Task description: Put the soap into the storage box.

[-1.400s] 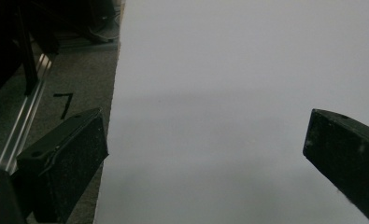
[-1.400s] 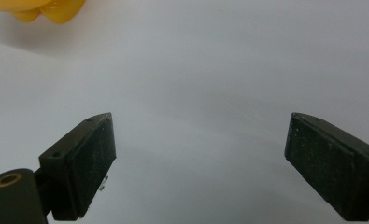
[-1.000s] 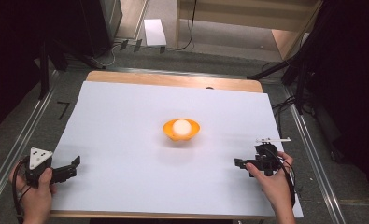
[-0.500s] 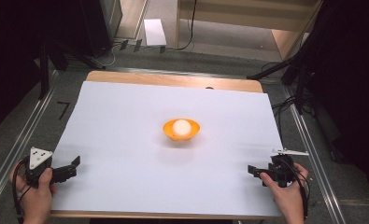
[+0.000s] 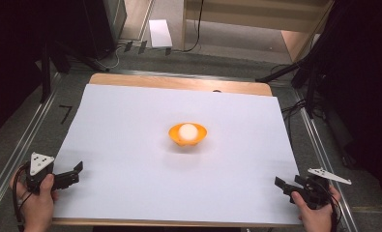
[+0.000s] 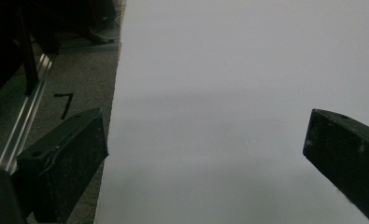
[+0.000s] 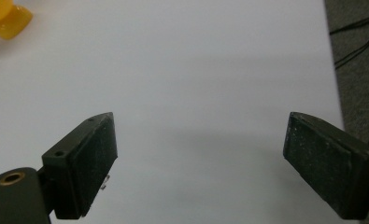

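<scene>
- At the middle of the white sheet [image 5: 130,125] covering the table sits an orange bowl [image 5: 187,135], and a pale ball [image 5: 188,130] rests inside it.
- Near the sheet's front left corner, the person's left hand [image 5: 34,205] holds the left gripper [image 5: 75,173], pointing toward the table's right.
- From the left gripper view, its two black jaws stand wide apart with nothing between them, one over the sheet's left edge, the other over bare white sheet.
- Near the front right corner, the right hand [image 5: 316,217] holds the right gripper [image 5: 281,184], pointing leftward; a grey three-cornered plate [image 5: 330,176] sits on top of it.
- From the right gripper view, its jaws are likewise spread wide and hold nothing, with the orange bowl [image 7: 2,21] showing at the upper left corner, well apart from them.
- Both grippers are well apart from the bowl and from each other.
</scene>
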A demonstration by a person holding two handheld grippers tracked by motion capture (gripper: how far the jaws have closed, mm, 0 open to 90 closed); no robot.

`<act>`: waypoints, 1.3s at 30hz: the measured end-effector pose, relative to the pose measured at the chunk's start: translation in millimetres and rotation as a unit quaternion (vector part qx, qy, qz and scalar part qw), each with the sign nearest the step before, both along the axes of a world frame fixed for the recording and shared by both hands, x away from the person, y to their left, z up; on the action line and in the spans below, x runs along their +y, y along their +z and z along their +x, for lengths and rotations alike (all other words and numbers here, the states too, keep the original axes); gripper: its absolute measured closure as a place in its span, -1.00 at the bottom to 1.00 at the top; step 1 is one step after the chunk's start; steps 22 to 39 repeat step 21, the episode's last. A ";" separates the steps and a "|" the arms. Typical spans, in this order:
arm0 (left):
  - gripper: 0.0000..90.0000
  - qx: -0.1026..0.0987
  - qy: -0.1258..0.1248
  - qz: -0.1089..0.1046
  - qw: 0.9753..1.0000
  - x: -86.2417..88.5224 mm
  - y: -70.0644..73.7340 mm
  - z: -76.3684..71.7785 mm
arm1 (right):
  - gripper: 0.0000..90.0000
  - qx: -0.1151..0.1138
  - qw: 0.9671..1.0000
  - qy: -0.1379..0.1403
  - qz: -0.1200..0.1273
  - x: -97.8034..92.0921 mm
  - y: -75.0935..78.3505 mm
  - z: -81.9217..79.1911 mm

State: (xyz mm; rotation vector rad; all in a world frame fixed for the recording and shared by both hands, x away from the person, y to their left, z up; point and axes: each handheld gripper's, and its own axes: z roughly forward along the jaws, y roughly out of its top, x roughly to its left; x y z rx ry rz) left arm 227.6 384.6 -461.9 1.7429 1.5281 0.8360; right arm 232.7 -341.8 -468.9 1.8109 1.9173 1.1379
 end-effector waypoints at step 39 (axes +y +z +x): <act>-0.99 0.002 -0.001 0.001 1.000 0.1 0.0 0.6 | -0.70 -0.125 0.991 -0.039 0.021 -16.5 -14.8 -22.0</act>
